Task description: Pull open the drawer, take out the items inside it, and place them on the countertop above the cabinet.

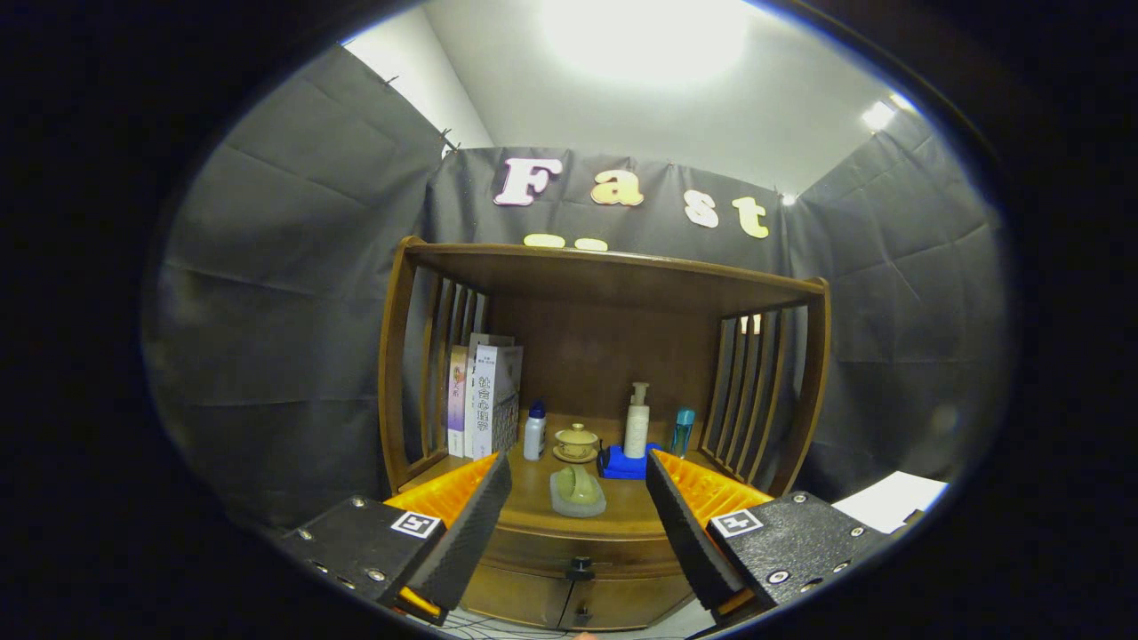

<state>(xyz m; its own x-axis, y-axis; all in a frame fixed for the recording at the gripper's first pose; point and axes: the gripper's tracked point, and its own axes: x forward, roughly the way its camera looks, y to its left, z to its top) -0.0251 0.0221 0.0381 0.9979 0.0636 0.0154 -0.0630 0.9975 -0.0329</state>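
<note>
Approaching with gripper (578,524) spread wide and empty, drawer (578,553) apparently shut under the bench (533,511); next, likely closing on its 1 knob (580,566) and pulling.

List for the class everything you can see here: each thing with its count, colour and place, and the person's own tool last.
Cabinet: one, brown wood, ahead of the fingers.
Drawer: one, brown, closed, black knob, under the countertop.
Books: a few, pale, upright at the countertop's left.
Small bottle: one, white with blue cap, beside the books.
Lidded cup: one, beige, on a saucer.
Pump bottle: one, cream, on a blue stand.
Blue bottle: one, right of the pump bottle.
Green object: one, near the countertop's front edge.
Gripper: one, fingers open, holding nothing.
</note>
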